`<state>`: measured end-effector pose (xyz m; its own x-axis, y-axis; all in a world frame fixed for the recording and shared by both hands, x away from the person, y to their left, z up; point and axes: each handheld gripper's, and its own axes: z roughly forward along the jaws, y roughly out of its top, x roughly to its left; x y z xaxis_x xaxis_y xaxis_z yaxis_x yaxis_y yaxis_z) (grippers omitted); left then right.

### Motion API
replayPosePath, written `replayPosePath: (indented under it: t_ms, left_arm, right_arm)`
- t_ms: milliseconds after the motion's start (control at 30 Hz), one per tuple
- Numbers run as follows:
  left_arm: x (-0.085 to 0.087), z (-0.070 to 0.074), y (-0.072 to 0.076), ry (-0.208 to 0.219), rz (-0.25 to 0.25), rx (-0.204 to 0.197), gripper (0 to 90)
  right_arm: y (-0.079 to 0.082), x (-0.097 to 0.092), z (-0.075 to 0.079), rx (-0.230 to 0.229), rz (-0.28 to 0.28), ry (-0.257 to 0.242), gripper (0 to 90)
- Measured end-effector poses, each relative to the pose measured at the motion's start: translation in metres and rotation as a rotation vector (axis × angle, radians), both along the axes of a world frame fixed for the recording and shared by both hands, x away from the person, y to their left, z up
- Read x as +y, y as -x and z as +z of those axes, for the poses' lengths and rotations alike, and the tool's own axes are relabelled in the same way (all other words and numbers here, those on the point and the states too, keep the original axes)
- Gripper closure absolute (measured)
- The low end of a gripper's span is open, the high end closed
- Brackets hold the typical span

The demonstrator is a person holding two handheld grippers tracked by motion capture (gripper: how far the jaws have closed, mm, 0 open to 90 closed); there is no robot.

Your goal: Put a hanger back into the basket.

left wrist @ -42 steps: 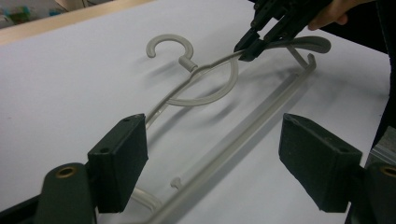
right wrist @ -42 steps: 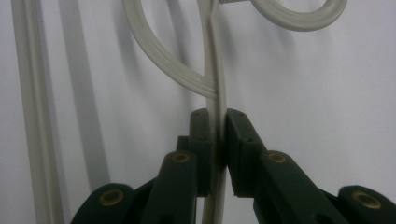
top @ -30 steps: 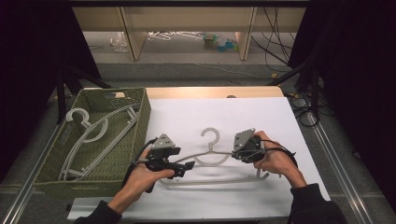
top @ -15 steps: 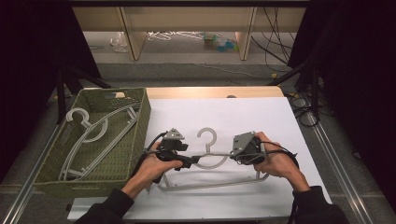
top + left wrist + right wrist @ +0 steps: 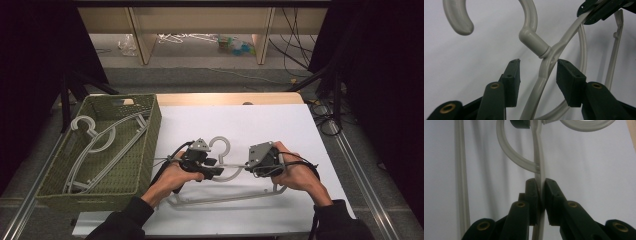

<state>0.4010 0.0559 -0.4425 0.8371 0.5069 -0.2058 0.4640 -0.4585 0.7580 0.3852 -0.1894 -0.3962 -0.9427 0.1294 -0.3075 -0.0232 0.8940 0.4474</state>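
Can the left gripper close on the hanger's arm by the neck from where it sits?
Probably yes. The left gripper already has the hanger arm between its jaws, which have just been closing, with gaps on both sides and nothing between. The right gripper clamps the other arm, steadying it.

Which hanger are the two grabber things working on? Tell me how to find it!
Find the white table, right of the green basket. The pale grey hanger lies near its front edge, alone. The other hangers lie in the basket; this one sits between the right gripper, clamped on its arm, and the left gripper, jaws closing around its neck.
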Motion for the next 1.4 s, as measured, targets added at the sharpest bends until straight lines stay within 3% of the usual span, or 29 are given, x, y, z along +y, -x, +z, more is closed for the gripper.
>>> replayPosePath:
  t_ms: [167,200,300,367,433,467,700,800,933,1033,1067,1200,1267,1300,1400]
  left_arm:
    - [-0.002,0.0,0.001,0.02,-0.038,0.002,66.8]
    - [-0.002,0.001,0.002,0.011,-0.031,-0.001,67.5]
    - [-0.001,0.004,0.004,-0.001,-0.072,-0.036,70.7]
    - [0.0,0.006,0.007,-0.007,-0.089,-0.037,73.4]
    - [-0.001,0.007,0.009,0.018,-0.098,-0.024,77.0]
    - [-0.002,0.01,0.013,0.011,-0.116,-0.047,78.2]
    - [0.0,0.015,0.017,0.007,-0.116,-0.057,80.1]
    - [0.002,0.015,0.016,0.003,-0.086,-0.039,80.1]
    - [0.007,0.016,0.014,0.021,-0.055,-0.027,80.1]
    - [0.012,0.019,0.013,0.035,-0.031,-0.02,80.0]
    - [0.015,0.021,0.013,0.038,-0.023,-0.017,80.0]
    - [0.025,0.028,0.011,0.055,0.017,-0.021,80.0]
    - [0.031,0.033,0.008,0.08,0.041,-0.016,80.0]
    - [0.035,0.037,0.007,0.094,0.059,-0.014,80.0]
    - [0.038,0.039,0.006,0.121,0.079,-0.008,79.9]
  right_arm:
    - [0.001,0.002,0.001,-0.007,0.007,0.001,81.7]
    - [0.001,0.002,0.001,-0.005,0.01,0.001,81.7]
    - [0.001,0.002,0.001,-0.014,0.012,-0.001,81.6]
    - [0.001,0.002,0.002,-0.025,0.02,0.002,80.9]
    - [0.001,0.002,0.002,-0.029,0.021,0.003,80.0]
    - [0.0,0.0,0.002,-0.035,0.012,-0.002,78.2]
    - [-0.002,-0.002,0.003,-0.032,-0.013,-0.05,72.7]
    - [-0.003,-0.002,0.007,-0.012,-0.042,-0.102,66.9]
    - [-0.001,-0.004,0.01,-0.01,-0.076,-0.133,59.0]
    - [0.001,-0.006,0.012,-0.002,-0.135,-0.186,50.7]
    - [0.002,-0.008,0.012,0.007,-0.179,-0.234,46.0]
    - [0.003,-0.014,0.012,0.021,-0.234,-0.292,39.0]
    - [0.005,-0.018,0.012,0.024,-0.267,-0.339,37.8]
    - [0.007,-0.02,0.013,0.002,-0.29,-0.365,35.2]
    - [0.009,-0.022,0.015,-0.005,-0.299,-0.396,34.6]
